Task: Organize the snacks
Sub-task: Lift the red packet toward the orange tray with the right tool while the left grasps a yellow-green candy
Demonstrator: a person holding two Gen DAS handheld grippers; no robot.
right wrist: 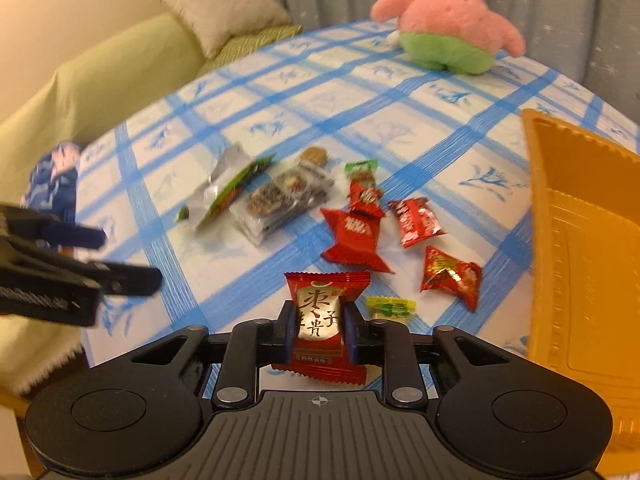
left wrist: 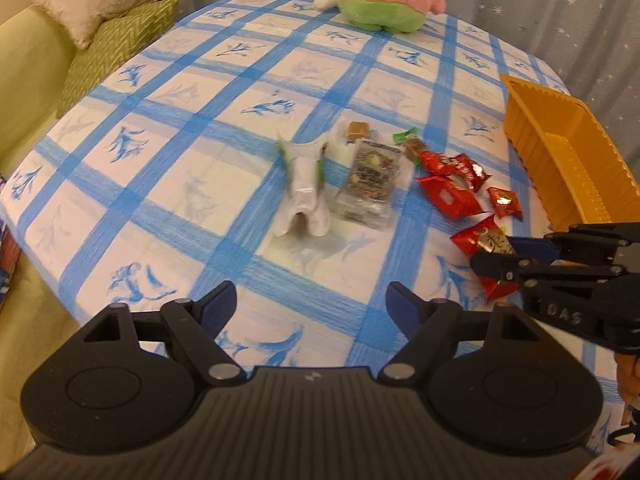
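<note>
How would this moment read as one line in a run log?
right gripper: shut on red snack packet | left gripper: open, empty | yellow tray: empty

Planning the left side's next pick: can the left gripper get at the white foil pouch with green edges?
Probably yes. The left gripper is open and empty, and bare checked tablecloth lies between it and the white foil pouch.

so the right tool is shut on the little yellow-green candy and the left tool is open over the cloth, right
Not quite. The right tool is shut on the red packet with the gold label, as the right wrist view shows; the yellow-green candy lies loose beside it. The left tool is indeed open over the cloth.
</note>
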